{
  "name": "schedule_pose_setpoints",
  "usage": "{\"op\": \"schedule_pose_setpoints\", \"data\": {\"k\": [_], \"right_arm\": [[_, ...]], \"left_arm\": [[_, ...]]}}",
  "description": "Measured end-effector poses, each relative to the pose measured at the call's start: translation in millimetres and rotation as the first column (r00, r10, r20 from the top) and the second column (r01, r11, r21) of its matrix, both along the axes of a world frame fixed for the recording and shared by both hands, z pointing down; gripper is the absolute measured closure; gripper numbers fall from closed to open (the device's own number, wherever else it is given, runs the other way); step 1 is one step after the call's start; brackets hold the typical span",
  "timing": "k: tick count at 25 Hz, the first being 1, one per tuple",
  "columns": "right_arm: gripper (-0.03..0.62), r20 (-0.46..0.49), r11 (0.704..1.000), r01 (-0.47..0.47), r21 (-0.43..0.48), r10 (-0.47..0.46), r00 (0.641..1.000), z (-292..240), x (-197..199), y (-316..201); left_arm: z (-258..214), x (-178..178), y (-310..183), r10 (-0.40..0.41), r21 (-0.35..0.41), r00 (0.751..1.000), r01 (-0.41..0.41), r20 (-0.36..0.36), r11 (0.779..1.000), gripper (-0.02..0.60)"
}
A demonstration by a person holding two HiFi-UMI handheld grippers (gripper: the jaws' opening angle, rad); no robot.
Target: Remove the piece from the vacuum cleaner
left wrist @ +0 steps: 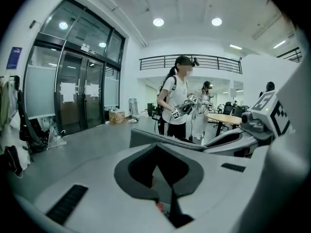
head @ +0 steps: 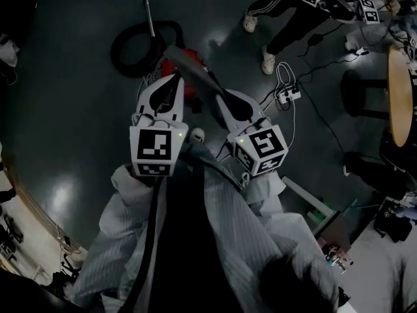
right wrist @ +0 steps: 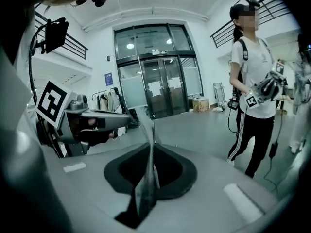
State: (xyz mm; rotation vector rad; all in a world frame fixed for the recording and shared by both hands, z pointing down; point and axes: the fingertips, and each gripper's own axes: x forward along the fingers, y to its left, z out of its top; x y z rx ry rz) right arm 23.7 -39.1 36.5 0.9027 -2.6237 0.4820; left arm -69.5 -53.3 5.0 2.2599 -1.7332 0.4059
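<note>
**Over the hall floor: piece in our grip**

Our right gripper (right wrist: 148, 130) clamps the thin grey piece (head: 195, 67) above the red vacuum cleaner (head: 188, 89). Our left gripper (head: 174, 77), jaws together and empty, sits just beside it. We judge the piece freed, with only setting it aside left.
</note>
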Motion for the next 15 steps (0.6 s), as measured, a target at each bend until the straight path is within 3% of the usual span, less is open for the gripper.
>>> {"op": "schedule_pose_setpoints", "data": {"k": [8, 15], "right_arm": [[0.566, 0.024, 1.0, 0.001, 0.021, -0.001, 1.0, -20, -23, -18], [0.566, 0.031, 0.999, -0.003, 0.032, 0.002, 1.0, -20, -22, -23]], "left_arm": [[-13, -19, -14, -0.001, 0.022, 1.0, 0.001, 0.001, 1.0, 0.577], [-9, -11, -19, 0.006, 0.033, 1.0, -0.007, 0.021, 0.999, 0.577]]}}
